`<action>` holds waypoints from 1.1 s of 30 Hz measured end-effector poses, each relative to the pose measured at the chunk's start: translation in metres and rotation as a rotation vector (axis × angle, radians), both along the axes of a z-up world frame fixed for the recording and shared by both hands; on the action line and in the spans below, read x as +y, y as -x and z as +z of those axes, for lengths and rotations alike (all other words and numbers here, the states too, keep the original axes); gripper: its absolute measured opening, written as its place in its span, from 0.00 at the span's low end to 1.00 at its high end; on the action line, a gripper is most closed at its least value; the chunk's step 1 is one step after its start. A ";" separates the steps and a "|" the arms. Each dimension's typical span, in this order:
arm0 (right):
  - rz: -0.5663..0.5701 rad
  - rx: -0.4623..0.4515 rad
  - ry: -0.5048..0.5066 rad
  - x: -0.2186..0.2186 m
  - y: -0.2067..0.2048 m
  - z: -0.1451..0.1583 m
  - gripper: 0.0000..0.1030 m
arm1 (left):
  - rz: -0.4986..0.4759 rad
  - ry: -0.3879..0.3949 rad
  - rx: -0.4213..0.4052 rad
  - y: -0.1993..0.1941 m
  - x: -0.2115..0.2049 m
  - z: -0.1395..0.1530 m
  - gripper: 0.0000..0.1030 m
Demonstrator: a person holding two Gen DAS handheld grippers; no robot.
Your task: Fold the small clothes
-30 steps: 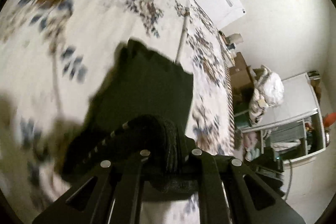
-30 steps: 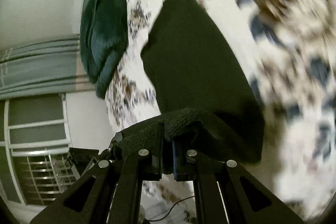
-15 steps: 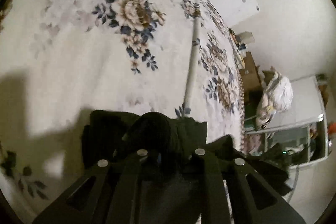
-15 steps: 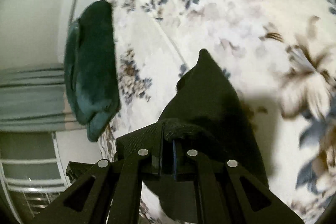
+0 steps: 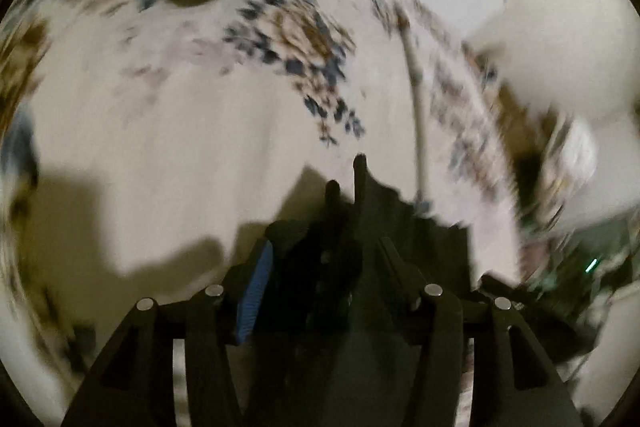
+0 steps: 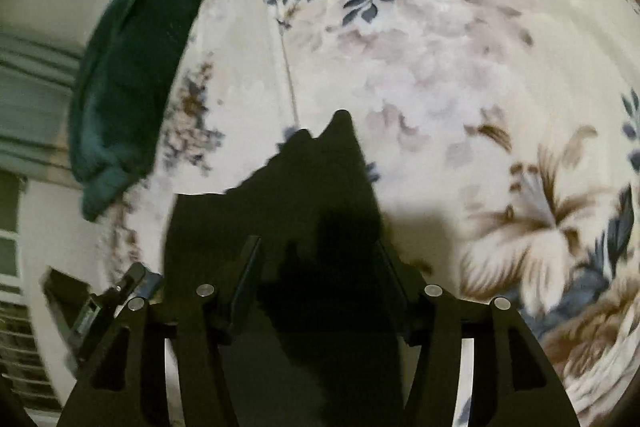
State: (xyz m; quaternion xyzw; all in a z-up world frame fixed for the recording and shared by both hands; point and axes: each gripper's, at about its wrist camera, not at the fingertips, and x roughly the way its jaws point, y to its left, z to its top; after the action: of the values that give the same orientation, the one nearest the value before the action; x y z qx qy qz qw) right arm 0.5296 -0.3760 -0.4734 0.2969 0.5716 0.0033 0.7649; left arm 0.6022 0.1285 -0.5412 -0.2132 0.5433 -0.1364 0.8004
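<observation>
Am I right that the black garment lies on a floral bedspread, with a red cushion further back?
Not quite: the cushion is dark green, not red, as the right wrist view shows. The black garment does lie on the floral bedspread.

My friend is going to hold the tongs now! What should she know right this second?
Left tongs: jaws opening, the black cloth lies loose between them, no longer pinched.
Right tongs: the same, opening over that black cloth.
Where things are: the black cloth lies bunched on the flowery blanket, right below both tongs. A dark green garment sits at the far edge of the bed.
Done: the cloth has been set down on the blanket.
Left: it looks crumpled, not neatly flat, so it likely needs smoothing and another fold. The green one looks untouched.
</observation>
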 end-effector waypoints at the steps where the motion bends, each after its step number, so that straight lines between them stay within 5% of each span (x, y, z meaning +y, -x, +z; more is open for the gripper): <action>1: 0.002 0.009 0.015 0.001 -0.003 -0.004 0.57 | -0.033 -0.048 -0.001 -0.006 -0.010 -0.002 0.49; 3: 0.015 0.013 0.033 0.003 -0.012 -0.010 0.45 | -0.104 -0.124 -0.024 -0.017 -0.030 -0.005 0.45; 5: 0.028 0.022 0.070 0.005 -0.019 -0.011 0.12 | -0.166 -0.170 -0.038 -0.026 -0.045 -0.011 0.07; 6: 0.040 0.012 0.081 0.006 -0.022 -0.008 0.09 | -0.163 -0.183 -0.039 -0.027 -0.046 -0.011 0.05; 9: 0.051 -0.018 0.094 0.007 -0.026 0.004 0.06 | -0.121 -0.146 -0.079 -0.024 -0.035 -0.004 0.04; 13: 0.040 -0.042 0.083 0.006 -0.032 0.013 0.06 | -0.029 -0.085 -0.027 -0.029 -0.004 -0.016 0.04; 18: 0.048 0.046 0.099 0.012 -0.053 -0.014 0.06 | -0.042 -0.070 0.051 -0.038 -0.001 -0.035 0.08; 21: 0.052 0.082 0.064 0.009 -0.053 -0.021 0.07 | -0.038 -0.048 0.065 -0.029 0.004 -0.022 0.13; 22: 0.053 0.085 0.045 0.006 -0.049 -0.019 0.12 | -0.029 -0.040 0.061 -0.021 0.007 -0.014 0.19; 25: 0.089 0.087 -0.028 0.000 -0.032 -0.012 0.50 | 0.026 -0.001 0.025 0.014 0.019 0.008 0.34; 27: 0.121 0.087 -0.064 -0.002 -0.013 -0.009 0.57 | 0.080 0.053 0.029 0.051 0.027 0.018 0.46; 33: 0.156 0.157 -0.181 -0.011 0.037 -0.032 0.81 | 0.239 0.189 0.138 0.181 0.055 0.018 0.57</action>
State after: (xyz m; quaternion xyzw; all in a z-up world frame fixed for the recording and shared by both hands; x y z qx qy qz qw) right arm 0.4921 -0.3866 -0.5055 0.3186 0.6485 0.0913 0.6853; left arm 0.4214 0.1832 -0.5233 -0.3597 0.5525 -0.0756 0.7481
